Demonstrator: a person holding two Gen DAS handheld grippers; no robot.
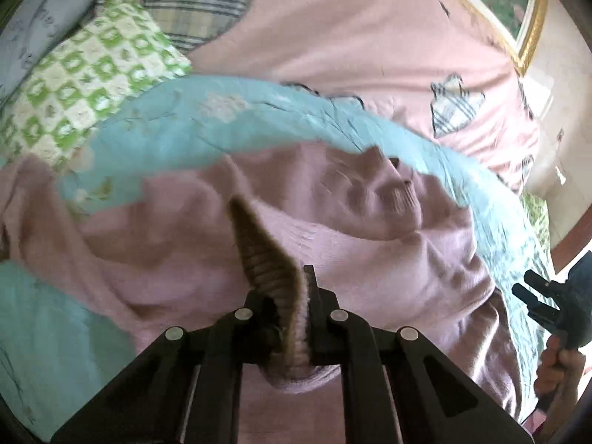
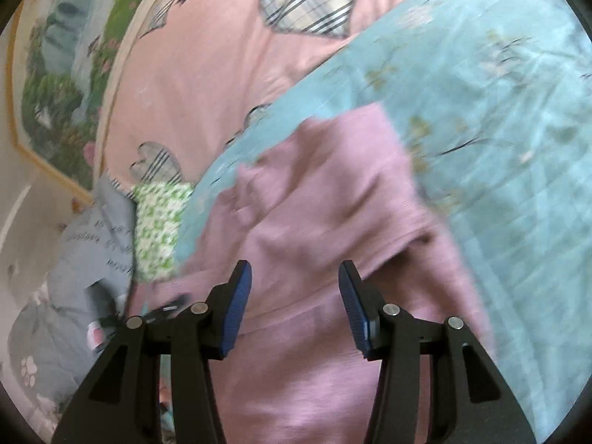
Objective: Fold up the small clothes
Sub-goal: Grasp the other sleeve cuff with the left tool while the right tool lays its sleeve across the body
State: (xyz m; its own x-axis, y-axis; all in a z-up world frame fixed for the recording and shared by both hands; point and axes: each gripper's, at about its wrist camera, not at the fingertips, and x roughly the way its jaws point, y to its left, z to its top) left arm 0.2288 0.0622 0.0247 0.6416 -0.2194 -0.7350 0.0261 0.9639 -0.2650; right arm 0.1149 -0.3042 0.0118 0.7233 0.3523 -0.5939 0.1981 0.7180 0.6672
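Note:
A small pink knit garment (image 1: 333,244) lies crumpled on a light blue quilt (image 1: 177,118). My left gripper (image 1: 292,288) is shut on its ribbed edge (image 1: 266,255), which stands up between the fingers. The right gripper shows at the right edge of the left wrist view (image 1: 532,296), off the garment's right side. In the right wrist view the same garment (image 2: 314,222) spreads under my right gripper (image 2: 294,277), which is open and empty above the cloth, its blue pads (image 2: 236,303) wide apart. Both views are motion-blurred.
A pink bedsheet with plaid hearts (image 1: 333,29) lies beyond the quilt. A green-and-white patterned cloth (image 1: 85,74) and a grey printed cloth (image 2: 92,244) sit to the left. A framed landscape picture (image 2: 55,92) is on the wall.

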